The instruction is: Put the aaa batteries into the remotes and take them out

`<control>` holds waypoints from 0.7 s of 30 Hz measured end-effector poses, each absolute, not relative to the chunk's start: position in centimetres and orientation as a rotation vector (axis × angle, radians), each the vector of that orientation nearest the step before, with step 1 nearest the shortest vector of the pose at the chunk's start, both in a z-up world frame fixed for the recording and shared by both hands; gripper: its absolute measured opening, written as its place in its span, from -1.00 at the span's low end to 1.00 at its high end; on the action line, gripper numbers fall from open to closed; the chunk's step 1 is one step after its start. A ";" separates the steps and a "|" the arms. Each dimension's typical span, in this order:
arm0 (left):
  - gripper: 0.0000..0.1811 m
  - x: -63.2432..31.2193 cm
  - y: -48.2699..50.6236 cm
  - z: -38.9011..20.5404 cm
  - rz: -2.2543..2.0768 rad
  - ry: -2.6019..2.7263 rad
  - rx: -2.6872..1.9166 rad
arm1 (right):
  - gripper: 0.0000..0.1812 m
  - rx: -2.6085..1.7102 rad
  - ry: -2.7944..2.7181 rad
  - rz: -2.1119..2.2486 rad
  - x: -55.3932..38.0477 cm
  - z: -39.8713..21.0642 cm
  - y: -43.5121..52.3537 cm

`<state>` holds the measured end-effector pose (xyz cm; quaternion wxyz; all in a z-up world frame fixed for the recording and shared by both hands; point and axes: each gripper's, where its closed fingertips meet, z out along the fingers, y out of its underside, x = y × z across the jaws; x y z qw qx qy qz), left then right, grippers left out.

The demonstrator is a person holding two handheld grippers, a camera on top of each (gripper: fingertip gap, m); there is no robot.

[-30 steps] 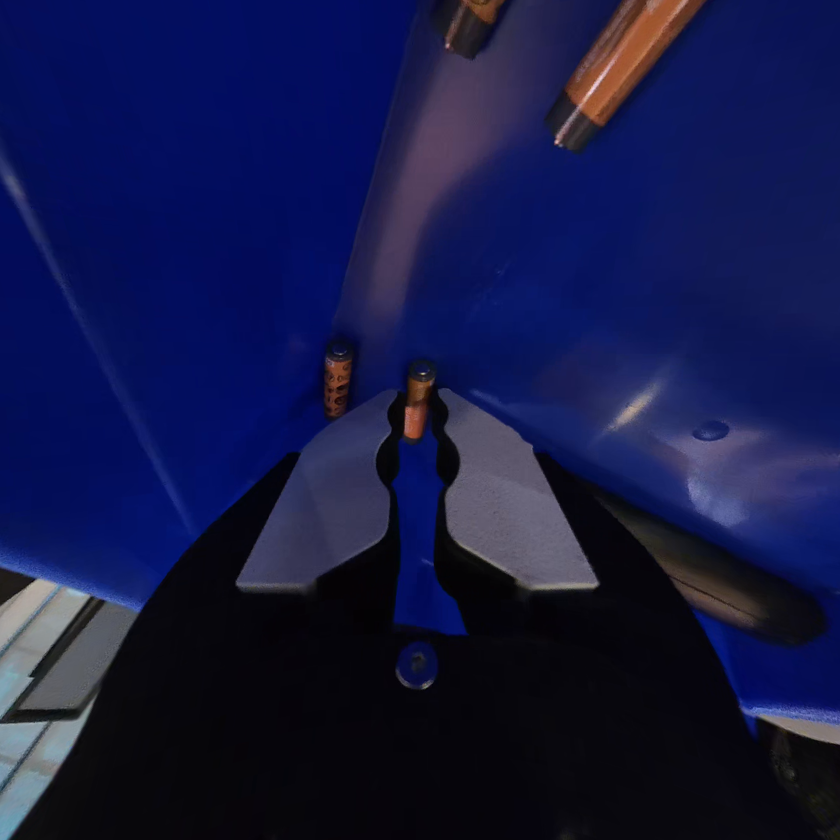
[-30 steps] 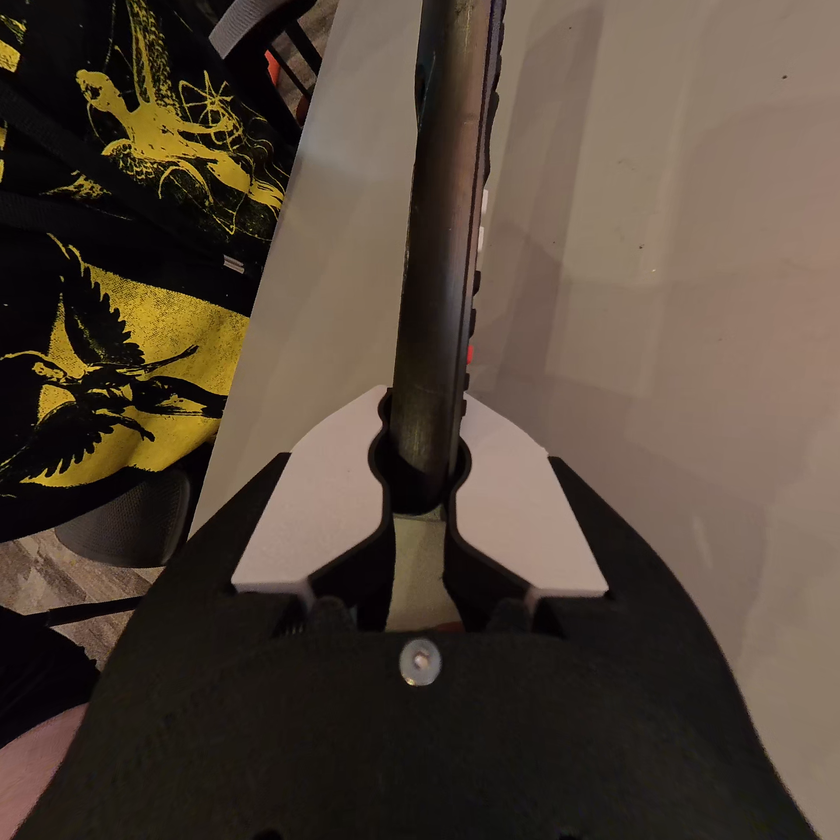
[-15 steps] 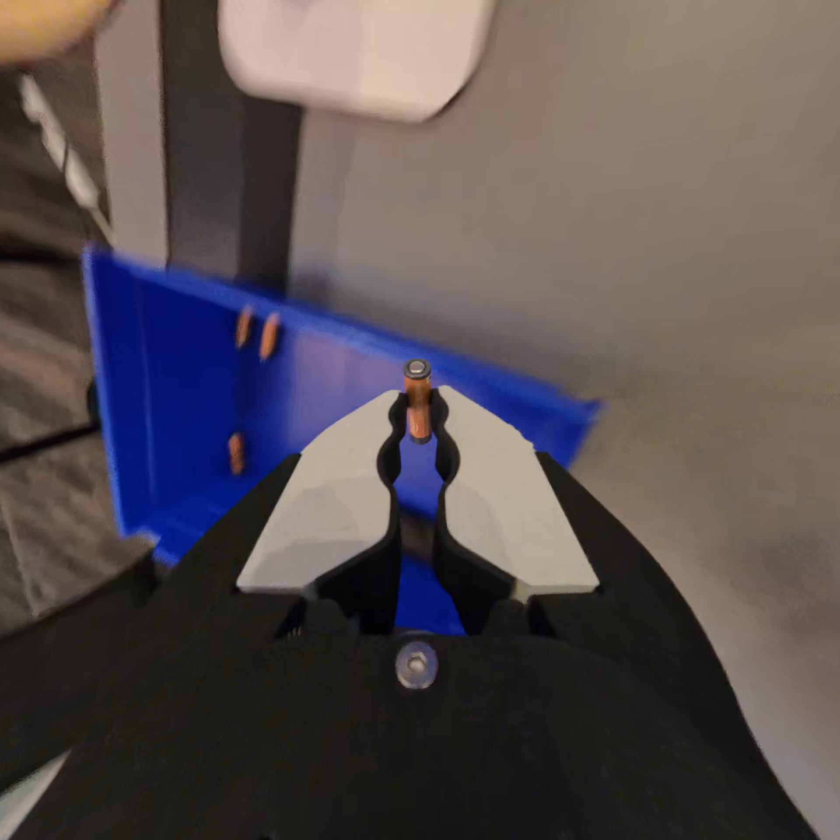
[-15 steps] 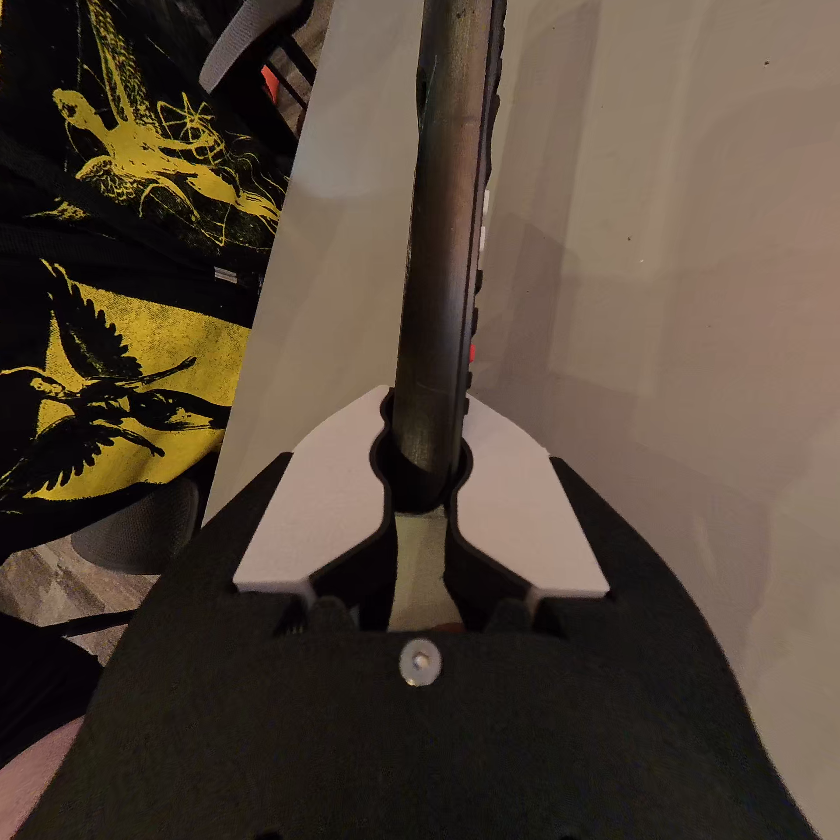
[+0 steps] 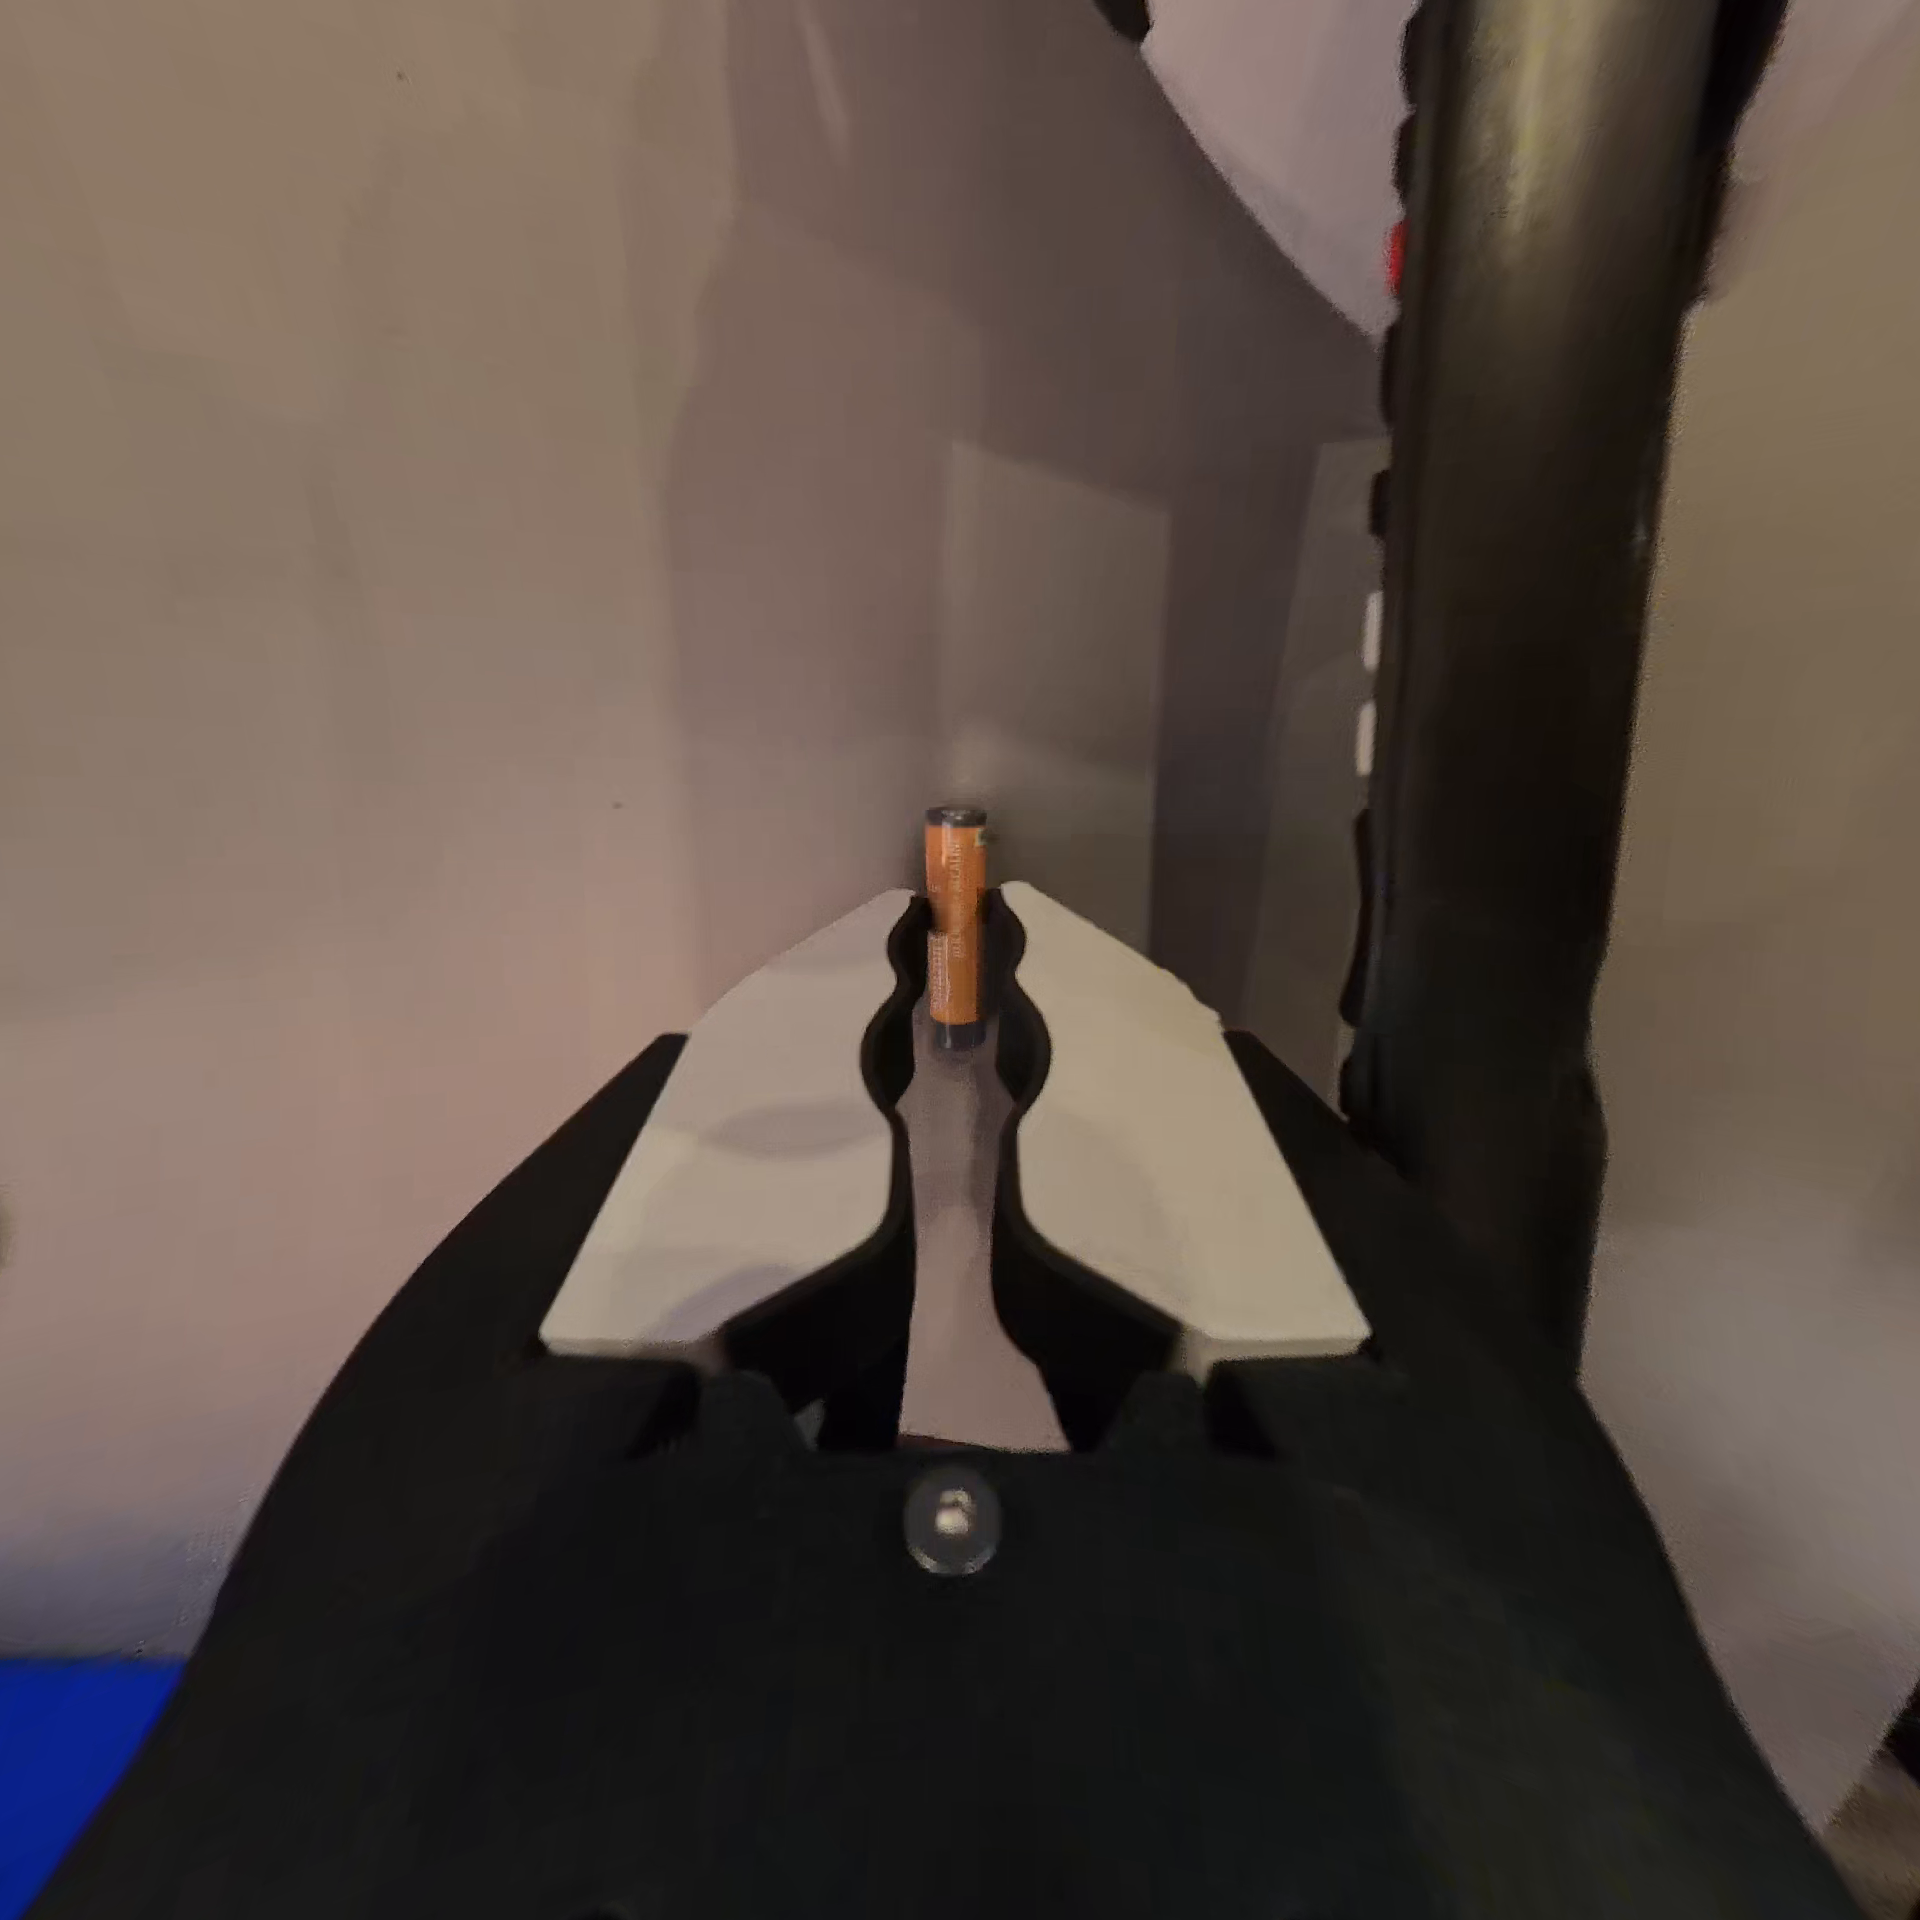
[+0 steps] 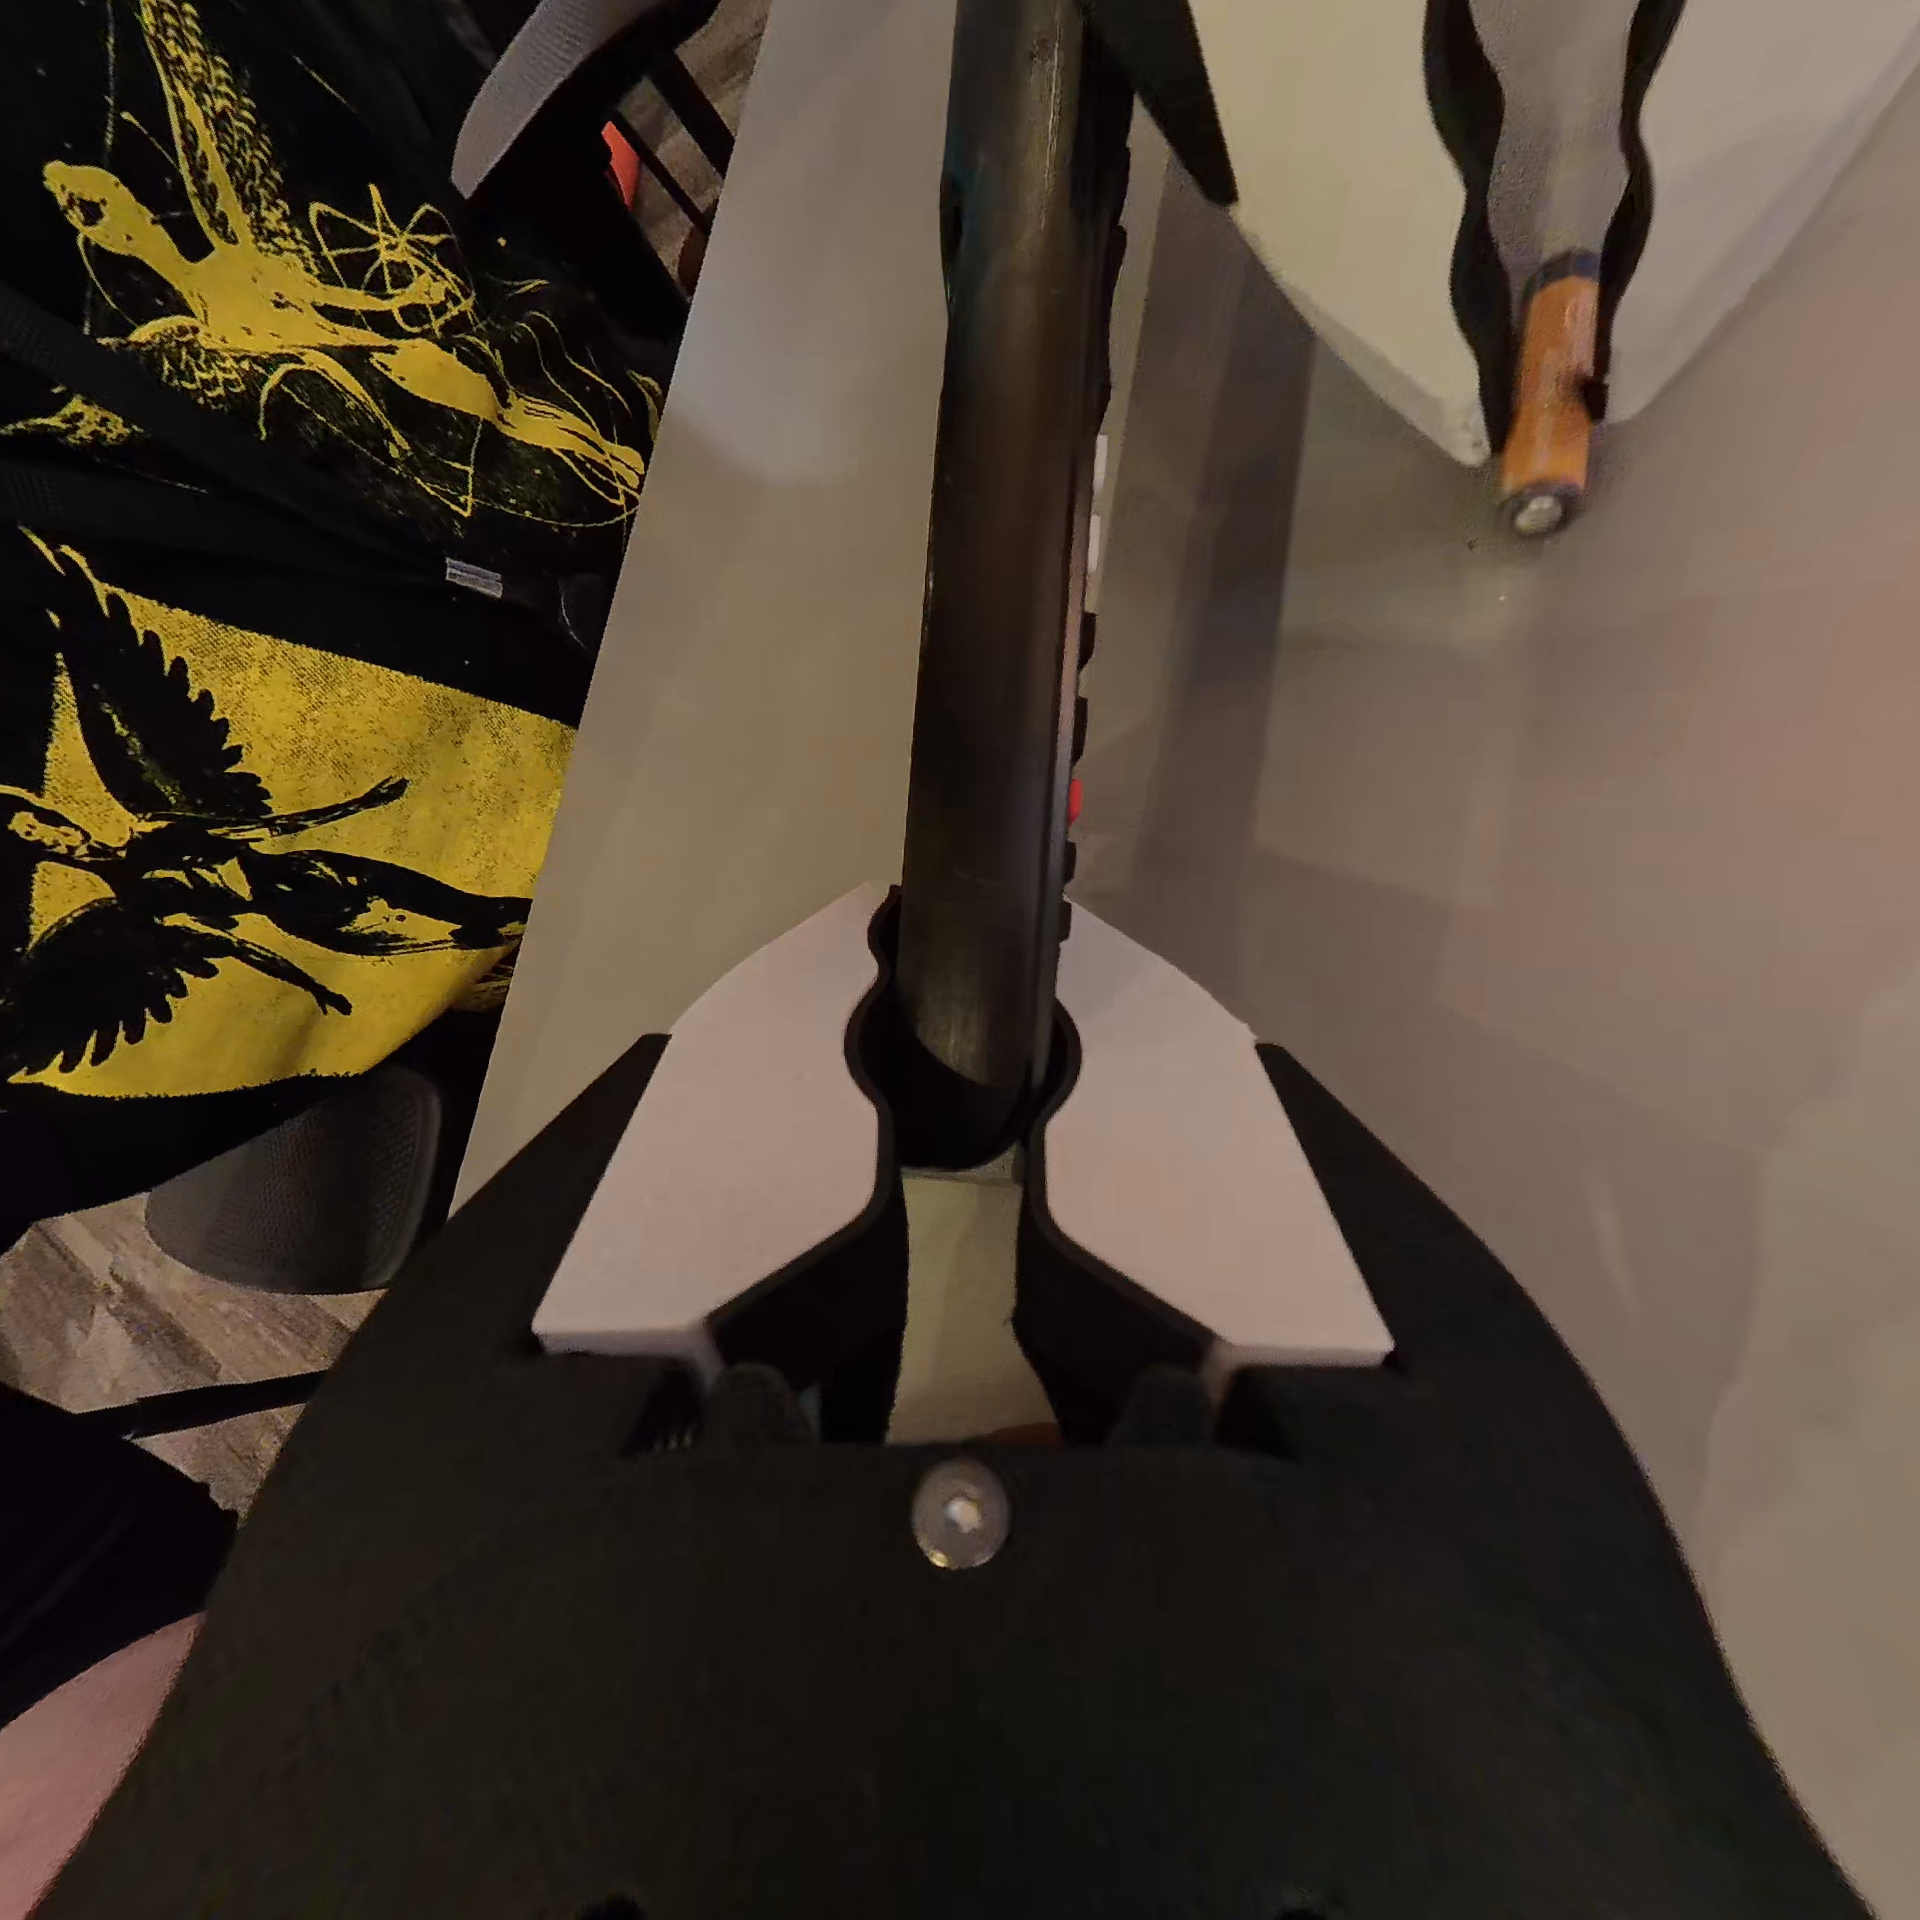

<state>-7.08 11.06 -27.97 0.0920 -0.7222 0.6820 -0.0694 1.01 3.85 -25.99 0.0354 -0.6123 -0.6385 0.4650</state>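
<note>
My left gripper [image 5: 957, 902] is shut on an orange AAA battery [image 5: 957, 914] that sticks out past its tips above the grey table. My right gripper [image 6: 977, 914] is shut on a long black remote [image 6: 1003, 499], held on its edge over the table with its buttons facing right. In the left wrist view the remote [image 5: 1507, 623] stands close at the right. In the right wrist view the left gripper [image 6: 1538, 416] shows at the upper right with the battery [image 6: 1546, 416] in it, a short way right of the remote.
The grey table [image 6: 1558, 935] fills the right of the right wrist view; its edge [image 6: 665, 582] runs along the left. A person in a black and yellow shirt [image 6: 260, 520] is beyond that edge. A corner of the blue bin [image 5: 73, 1766] shows at the lower left. My hands' fingertips stand some 11 cm from each other.
My left gripper lifted the battery out of the blue bin and carried it over the table to beside the remote. My right gripper held the remote nearly still.
</note>
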 end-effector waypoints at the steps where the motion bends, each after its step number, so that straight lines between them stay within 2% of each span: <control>1: -0.86 -7.0 10.6 -28.1 -0.272 2.030 -2.163 | -0.79 -1.880 -1.963 1.429 1.0 -26.0 3.8; 3: -0.66 -7.1 11.1 -27.8 -0.276 1.980 -2.174 | -0.79 -1.875 -1.968 1.424 1.0 -26.0 3.8; 5: -0.58 -7.7 11.4 -26.3 -0.301 1.936 -2.167 | -0.79 -1.871 -1.972 1.427 1.1 -26.0 3.7; 9: -0.54 -11.7 13.8 -19.5 -0.273 1.785 -2.095 | -0.79 -1.867 -1.974 1.427 1.1 -26.0 3.7; 13: -0.54 -23.7 24.1 -14.0 0.103 1.529 -2.130 | -0.79 -1.863 -1.977 1.438 1.1 -25.9 3.6; 16: -0.49 -34.2 32.5 -15.1 0.395 1.435 -2.232 | -0.78 -1.861 -1.978 1.442 1.1 -25.9 3.6; 17: -0.42 -37.0 34.2 -16.5 0.445 1.442 -2.297 | -0.78 -1.859 -1.980 1.444 1.1 -25.9 3.5; 21: -0.33 -43.9 38.6 -22.4 0.558 1.416 -2.532 | -0.78 -1.859 -1.976 1.463 1.2 -25.8 3.5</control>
